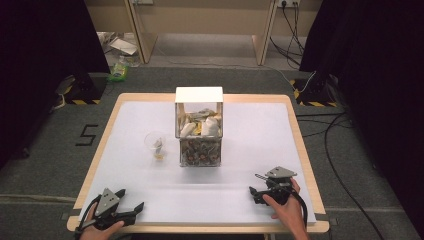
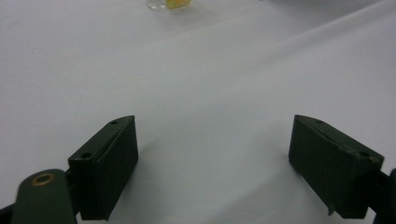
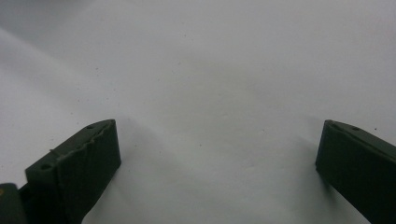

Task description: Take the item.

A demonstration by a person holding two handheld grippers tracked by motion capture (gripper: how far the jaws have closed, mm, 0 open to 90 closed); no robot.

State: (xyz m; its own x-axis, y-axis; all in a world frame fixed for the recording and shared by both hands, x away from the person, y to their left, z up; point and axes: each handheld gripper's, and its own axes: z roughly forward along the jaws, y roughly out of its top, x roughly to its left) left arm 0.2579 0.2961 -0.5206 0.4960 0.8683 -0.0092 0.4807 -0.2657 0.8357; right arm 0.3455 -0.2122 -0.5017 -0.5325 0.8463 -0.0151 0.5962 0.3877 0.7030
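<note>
A clear two-level box (image 1: 199, 131) with a white lid stands at the middle of the table, with white and yellow packets above and small dark packets below. Just left of it is a clear plastic cup (image 1: 156, 145) holding a small item; the cup's base (image 2: 168, 4) peeks in at the top of the left gripper view. My left gripper (image 1: 131, 199) rests near the front left corner, jaws wide apart over bare sheet (image 2: 212, 121). Near the front right, my right gripper (image 1: 254, 184) points left, open too, with nothing between its jaws (image 3: 219, 123).
A white sheet (image 1: 250, 150) covers the wooden table (image 1: 300, 145). Beyond the far edge lie cables, black stands with striped bases (image 1: 85, 90) and litter on the floor.
</note>
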